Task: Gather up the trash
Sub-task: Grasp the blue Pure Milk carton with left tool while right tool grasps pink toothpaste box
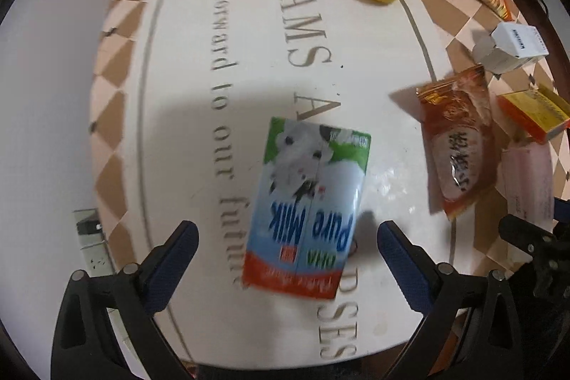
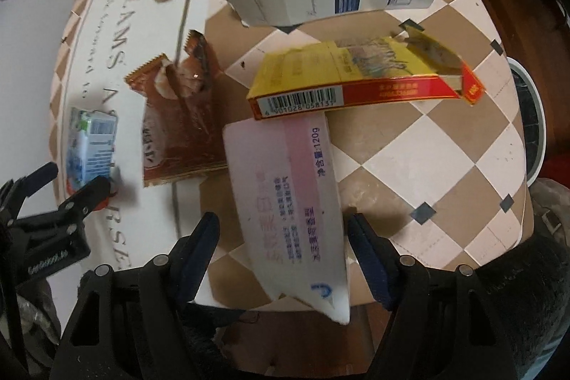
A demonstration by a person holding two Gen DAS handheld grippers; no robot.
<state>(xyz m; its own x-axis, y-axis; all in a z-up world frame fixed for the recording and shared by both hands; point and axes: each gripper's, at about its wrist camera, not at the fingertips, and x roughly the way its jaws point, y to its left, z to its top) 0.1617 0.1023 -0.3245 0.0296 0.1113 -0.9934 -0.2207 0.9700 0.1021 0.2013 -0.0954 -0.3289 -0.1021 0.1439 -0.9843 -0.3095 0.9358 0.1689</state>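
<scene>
My left gripper (image 1: 286,239) hangs low over the surface with its jaws spread wide, the two blue-padded fingers (image 1: 178,250) pointing forward and touching nothing. My right gripper (image 2: 283,239) is posed the same way, jaws parted wide, its dark blue pads (image 2: 370,259) clear on both sides. From the right wrist camera my left gripper shows at the far left edge, black frame angled inward. From the left wrist camera part of my right gripper's black frame sits at the far right edge.
</scene>
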